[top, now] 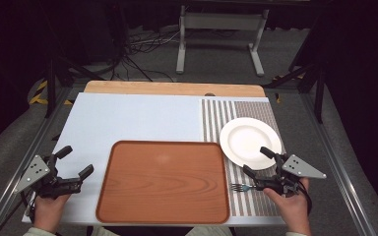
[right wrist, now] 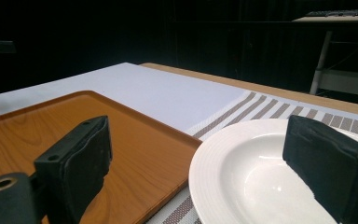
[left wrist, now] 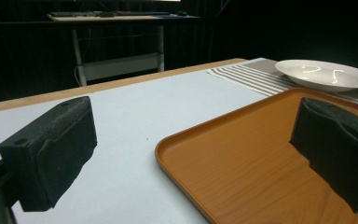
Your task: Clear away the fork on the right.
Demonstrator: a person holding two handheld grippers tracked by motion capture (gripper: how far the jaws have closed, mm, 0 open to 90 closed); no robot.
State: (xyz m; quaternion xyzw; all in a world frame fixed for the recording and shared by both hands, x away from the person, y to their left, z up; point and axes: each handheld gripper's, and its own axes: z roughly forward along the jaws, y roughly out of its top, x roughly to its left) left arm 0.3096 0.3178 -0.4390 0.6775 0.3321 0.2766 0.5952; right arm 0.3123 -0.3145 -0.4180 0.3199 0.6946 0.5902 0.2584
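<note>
Fork [top: 242,187] lies flat on the striped placemat [top: 256,204], btwn the tray [top: 163,182] and the right claw [top: 257,162]. Long axis runs roughly left-right in the high view: tines point twd the tray, handle end goes under the right hand [top: 291,204], so can't tell its full length. Fork sits just below the white plate [top: 250,142], apart from it. Right claw open, nothing btwn the jaws; it hovers over the plate's near rim. Left claw [top: 75,161] also open, empty, at the counter's [top: 128,118] left side beside the tray. Right gripper view gives plate bowl [right wrist: 251,182] and tray corner [right wrist: 158,154] close up; left gripper view gives the tray rim [left wrist: 186,140] w/ plate [left wrist: 326,74] far off.
</note>
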